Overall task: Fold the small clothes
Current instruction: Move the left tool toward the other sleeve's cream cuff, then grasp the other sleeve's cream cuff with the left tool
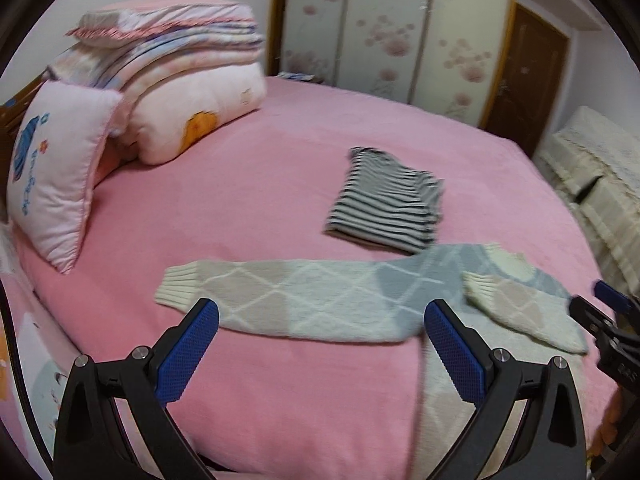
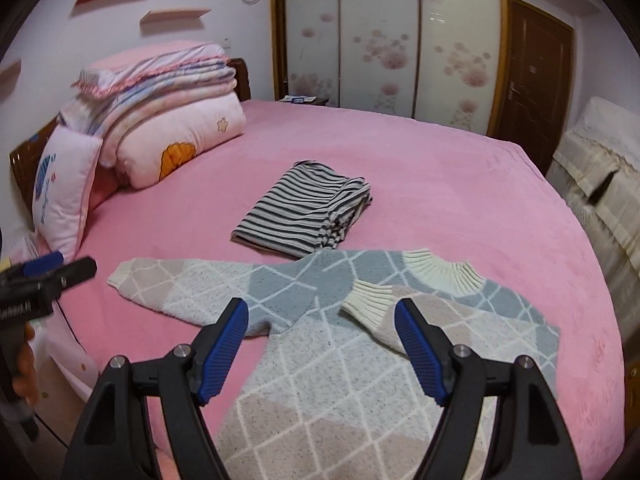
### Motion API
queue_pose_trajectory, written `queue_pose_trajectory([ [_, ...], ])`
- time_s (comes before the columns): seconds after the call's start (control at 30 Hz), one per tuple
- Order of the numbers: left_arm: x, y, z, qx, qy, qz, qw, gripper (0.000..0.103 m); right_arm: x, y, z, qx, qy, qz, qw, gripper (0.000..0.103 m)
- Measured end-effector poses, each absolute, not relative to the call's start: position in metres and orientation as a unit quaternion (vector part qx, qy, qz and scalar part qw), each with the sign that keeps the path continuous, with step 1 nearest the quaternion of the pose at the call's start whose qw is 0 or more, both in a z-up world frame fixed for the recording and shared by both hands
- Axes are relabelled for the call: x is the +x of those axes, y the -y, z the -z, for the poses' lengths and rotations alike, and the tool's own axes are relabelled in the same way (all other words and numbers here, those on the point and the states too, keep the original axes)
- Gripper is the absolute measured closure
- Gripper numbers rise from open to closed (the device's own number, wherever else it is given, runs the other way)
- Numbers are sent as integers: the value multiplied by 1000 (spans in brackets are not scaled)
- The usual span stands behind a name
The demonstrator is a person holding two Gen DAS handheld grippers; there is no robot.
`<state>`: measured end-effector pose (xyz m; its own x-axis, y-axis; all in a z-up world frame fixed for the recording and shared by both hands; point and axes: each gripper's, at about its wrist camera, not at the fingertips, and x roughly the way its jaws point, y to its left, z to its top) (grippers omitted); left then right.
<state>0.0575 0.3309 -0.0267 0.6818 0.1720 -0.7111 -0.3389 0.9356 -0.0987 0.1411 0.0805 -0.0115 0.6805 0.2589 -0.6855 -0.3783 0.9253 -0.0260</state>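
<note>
Sweater [image 2: 320, 320] lay flat near the bed's [image 2: 460, 184] front edge, one sleeve folded across its chest | your left gripper [image 1: 320, 312] and right gripper [image 2: 320, 308] both gaped wide, gripping nothing, above it | folded striped garment [image 2: 304, 212] touched its shoulder | open pink bedspread beyond.

This is a bedroom in a home. A big bed [image 2: 440, 168] with a pink cover lies ahead of the tongs, with pillows [image 2: 68, 192], folded blankets [image 2: 168, 92] and a flowery wardrobe [image 2: 380, 40] beyond.
</note>
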Motion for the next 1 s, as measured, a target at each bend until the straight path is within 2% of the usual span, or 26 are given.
queue_pose_trajectory([
  [0.17, 83, -389, 61, -170, -414, -156, 881, 1, 149, -106, 23, -108, -362, -190, 906, 27],
  [0.43, 108, -475, 120, -293, -468, -176, 815, 12, 173, -150, 56, -127, -384, -211, 890, 27],
  [0.57, 111, -496, 147, -341, -476, -191, 788, 17, 190, -175, 77, -120, -403, -225, 879, 27],
  [0.77, 120, -512, 186, -371, -504, -208, 752, 34, 210, -215, 106, -116, -429, -239, 863, 27],
  [1.0, 126, -527, 220, -402, -526, -240, 710, 34, 219, -243, 123, -107, -452, -251, 850, 27],
])
